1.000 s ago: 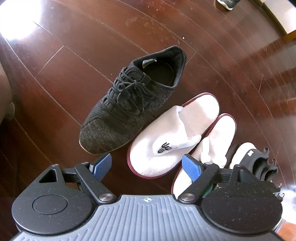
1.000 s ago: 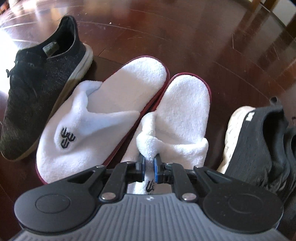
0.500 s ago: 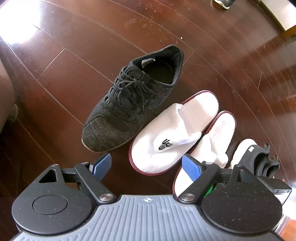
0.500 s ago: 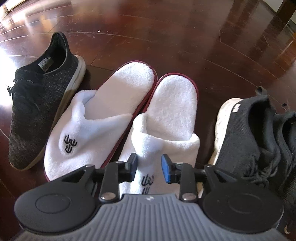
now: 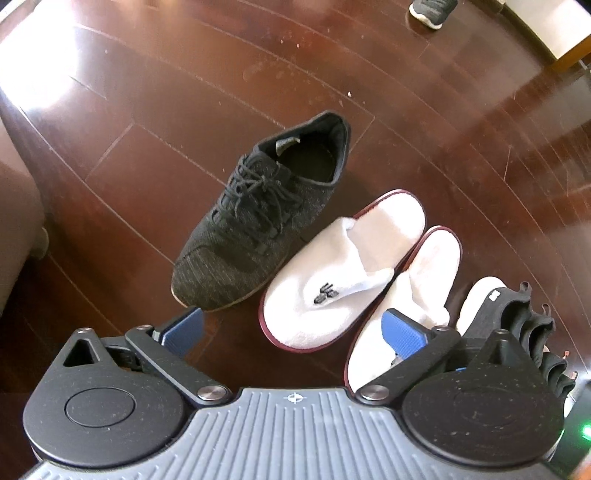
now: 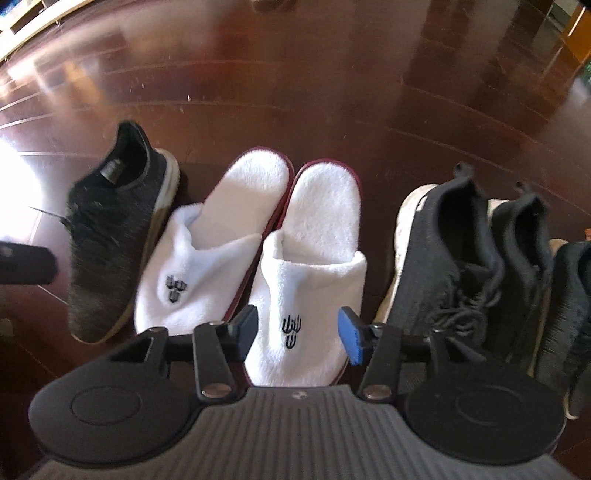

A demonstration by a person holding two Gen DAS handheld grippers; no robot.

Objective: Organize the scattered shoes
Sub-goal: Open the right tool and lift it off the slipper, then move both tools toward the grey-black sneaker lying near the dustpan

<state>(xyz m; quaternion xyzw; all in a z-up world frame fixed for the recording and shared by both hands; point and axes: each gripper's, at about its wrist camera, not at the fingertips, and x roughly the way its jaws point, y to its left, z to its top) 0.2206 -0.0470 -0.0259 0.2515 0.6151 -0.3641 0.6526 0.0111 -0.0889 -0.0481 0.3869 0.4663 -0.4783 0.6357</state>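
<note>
Ahead of the left gripper (image 5: 291,325) and off toward its left pad lies the dark knit sneaker (image 5: 258,229), toe toward the tool, heel away, angled rather than square to the others; it reads as the one shoe not yet squared into the row. The left tongs are spread wide and grasp nothing, hovering over bare wooden floor (image 5: 166,110) just short of the sneaker's toe, a stance that suits reaching for that shoe next.

Further right, just ahead of the gap between the pads, the left white slipper (image 5: 332,280) touches the sneaker's side, and the right white slipper (image 5: 417,288) lies alongside it, partly behind the right-hand pad.

The right gripper (image 6: 299,330) hangs directly over the toe of the right slipper, pads released and set either side of its embroidered mark without touching it. The pair sits parallel, heels away, maroon edges meeting, which looks like a finished pairing. To the right of these tongs stands the black mesh trainer pair (image 6: 480,266), close together, and beyond it a further dark shoe (image 6: 569,295) cut off by the frame edge.

Motion blur smears the sneaker in the right view. A dark object (image 6: 26,264) at the far left is unclear; I judge it part of the other tool. A distant shoe (image 5: 430,11) is cropped at the top.
</note>
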